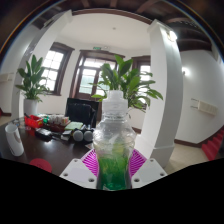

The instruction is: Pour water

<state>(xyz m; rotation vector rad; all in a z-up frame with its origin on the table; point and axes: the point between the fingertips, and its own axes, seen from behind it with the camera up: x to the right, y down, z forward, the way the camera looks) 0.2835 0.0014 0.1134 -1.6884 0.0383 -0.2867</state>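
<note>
The gripper (113, 168) is held level and pointing forward into a room, its two fingers reaching ahead from the bottom of the view, with the holding hand itself out of sight. Between the fingers stands a clear plastic bottle (113, 140), upright, its neck and white cap rising well above the fingertips. The lower part of the bottle shows a green tint, with what looks like a liquid level partway up, though how much it holds is hard to judge. The pink pads (92, 161) show on either side of the bottle's base, pressed close against its walls with no visible gap, so the fingers are closed onto the bottle and grasp it low on its body. The bottle appears lifted clear of any surface, since only the fingers show beneath it. Beyond the bottle, a dark table (45, 140) stretches to the left, carrying a scatter of small items (50, 125) too small to identify and a pale upright container (13, 137) near its near end. A dark chair (82, 108) stands behind the table. A large leafy plant (135, 82) rises directly behind the bottle, and a second potted plant (33, 78) stands further left beside windows (95, 72) in a white wall.
</note>
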